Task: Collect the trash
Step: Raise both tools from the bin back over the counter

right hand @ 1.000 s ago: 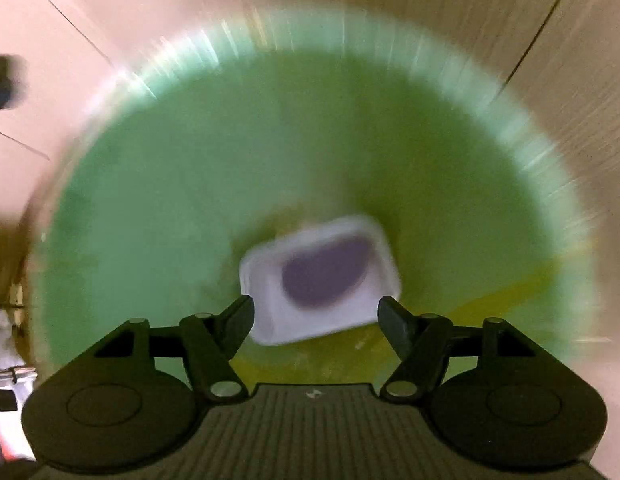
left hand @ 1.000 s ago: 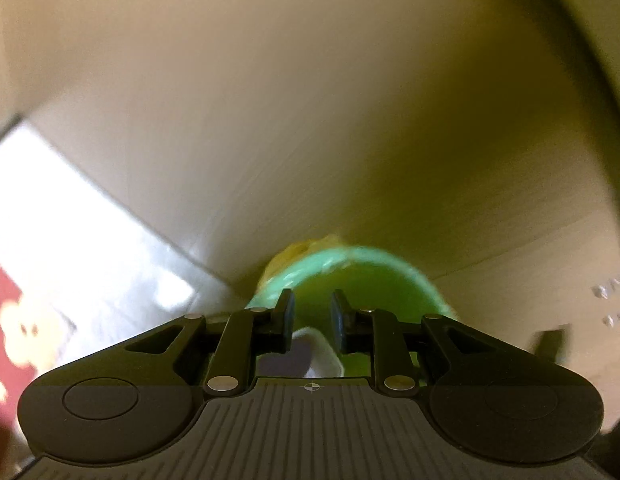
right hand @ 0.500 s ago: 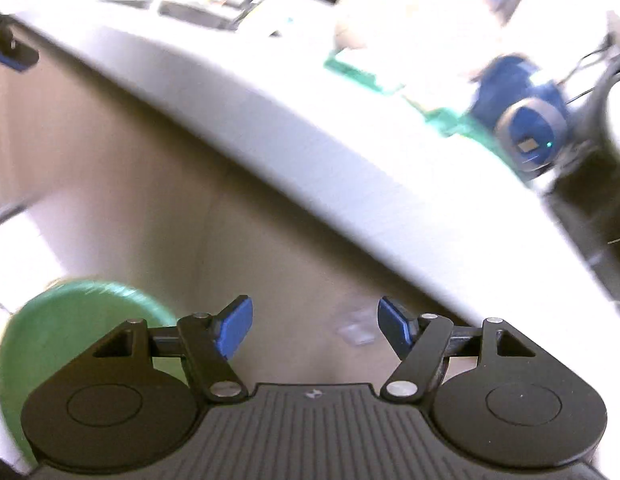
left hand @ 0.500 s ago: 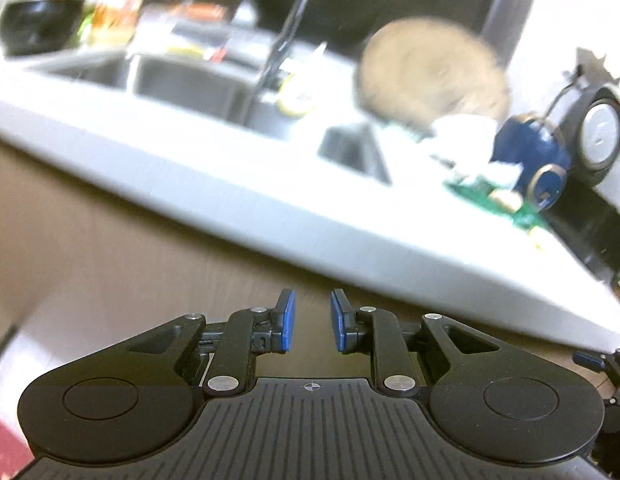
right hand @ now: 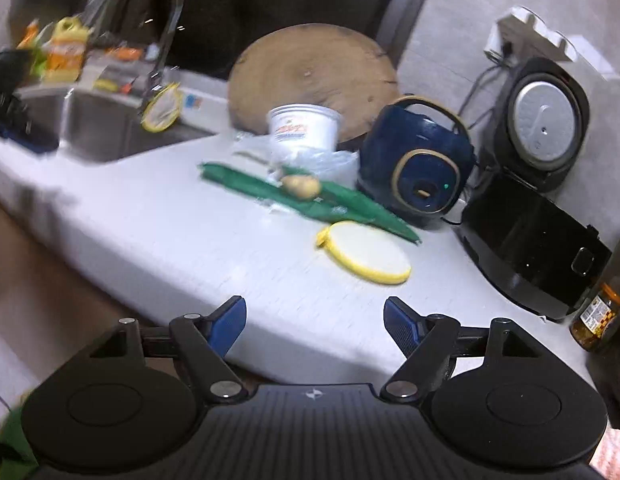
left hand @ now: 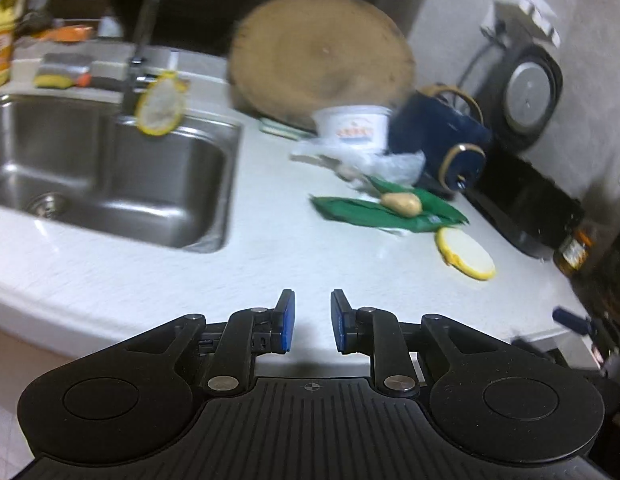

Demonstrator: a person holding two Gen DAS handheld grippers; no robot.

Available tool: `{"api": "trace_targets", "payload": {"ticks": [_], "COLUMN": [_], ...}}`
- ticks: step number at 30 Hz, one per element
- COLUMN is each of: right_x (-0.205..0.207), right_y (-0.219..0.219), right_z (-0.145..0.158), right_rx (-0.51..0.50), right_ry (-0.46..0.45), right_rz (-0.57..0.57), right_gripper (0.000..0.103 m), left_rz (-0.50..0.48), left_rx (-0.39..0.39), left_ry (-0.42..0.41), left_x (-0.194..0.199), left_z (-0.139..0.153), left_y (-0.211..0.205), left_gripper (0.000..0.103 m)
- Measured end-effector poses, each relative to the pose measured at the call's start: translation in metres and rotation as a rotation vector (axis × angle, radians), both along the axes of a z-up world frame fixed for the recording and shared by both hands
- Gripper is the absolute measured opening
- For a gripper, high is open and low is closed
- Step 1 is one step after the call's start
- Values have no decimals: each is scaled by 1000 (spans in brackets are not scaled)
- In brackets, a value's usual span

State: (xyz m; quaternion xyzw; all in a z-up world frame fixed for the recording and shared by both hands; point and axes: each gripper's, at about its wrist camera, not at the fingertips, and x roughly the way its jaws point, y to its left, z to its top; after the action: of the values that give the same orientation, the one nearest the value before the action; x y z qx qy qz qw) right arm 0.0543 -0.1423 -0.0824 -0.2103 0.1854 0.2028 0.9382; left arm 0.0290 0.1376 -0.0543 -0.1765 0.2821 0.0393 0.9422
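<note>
On the white counter (left hand: 269, 264) lies trash: a flat green wrapper (left hand: 386, 212) (right hand: 350, 208) with a small brown lump (left hand: 402, 203) (right hand: 301, 186) on it, a yellow-rimmed lid (left hand: 466, 254) (right hand: 364, 254), a white tub (left hand: 354, 126) (right hand: 303, 126) and crumpled clear plastic (left hand: 394, 162) (right hand: 334, 160). My left gripper (left hand: 312, 304) hovers over the counter's front edge, its jaws narrowly apart with nothing between them. My right gripper (right hand: 314, 312) hovers in front of the lid, its jaws opening wide and empty. A sliver of the green bin (right hand: 9, 452) shows at the lower left.
A steel sink (left hand: 109, 168) with a faucet (right hand: 165, 20) lies to the left; a second yellow lid (left hand: 159, 108) hangs at the faucet. Behind the trash lean a round wooden board (left hand: 322, 60) and a dark blue pot (right hand: 418, 172). An open black cooker (right hand: 530, 240) and a jar (right hand: 596, 320) stand right.
Both grippers have risen from the green bin, where a white tray lay, up to counter height and now face the counter. The right jaws stand a little wider.
</note>
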Motion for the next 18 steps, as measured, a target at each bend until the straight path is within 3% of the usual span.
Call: {"api": "trace_targets", "payload": {"ticks": [13,18], "right_x": [97,134], "right_y": [-24,-26], "right_z": [3,-2], "right_rx": [185,202], "right_ry": [60,85], "right_rz": [-70,-79], "right_gripper": [81,82], "left_rz": [-16,-5], "left_rx": [116,128], "left_ry": [105,148], "left_x": [78,97], "left_z": [17,15], "left_y": [-62,-68], "left_gripper": [22,22]}}
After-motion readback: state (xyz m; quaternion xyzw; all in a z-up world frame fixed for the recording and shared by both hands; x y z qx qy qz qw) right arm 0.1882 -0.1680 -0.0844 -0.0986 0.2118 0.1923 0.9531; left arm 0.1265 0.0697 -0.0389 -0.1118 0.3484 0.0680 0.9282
